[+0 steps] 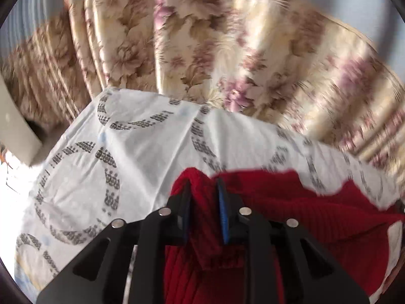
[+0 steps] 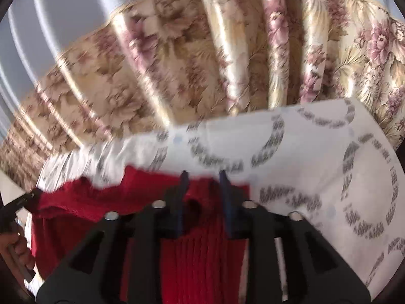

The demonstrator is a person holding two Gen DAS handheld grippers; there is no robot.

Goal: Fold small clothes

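A red ribbed knit garment (image 1: pixel 291 210) lies on a white sheet with grey ring patterns (image 1: pixel 131 157). My left gripper (image 1: pixel 203 185) is shut on a bunched edge of the garment. In the right wrist view the same garment (image 2: pixel 202 253) hangs below my right gripper (image 2: pixel 202 177), which is shut on its other edge. The garment stretches between the two grippers. The left gripper (image 2: pixel 17 202) shows at the far left of the right wrist view, holding the garment's corner. Both views are motion-blurred.
The patterned sheet (image 2: pixel 316 164) covers the work surface. Floral beige and pink curtains (image 1: pixel 227 50) hang behind it, also in the right wrist view (image 2: pixel 202 63). A pale board (image 1: pixel 15 126) stands at the far left.
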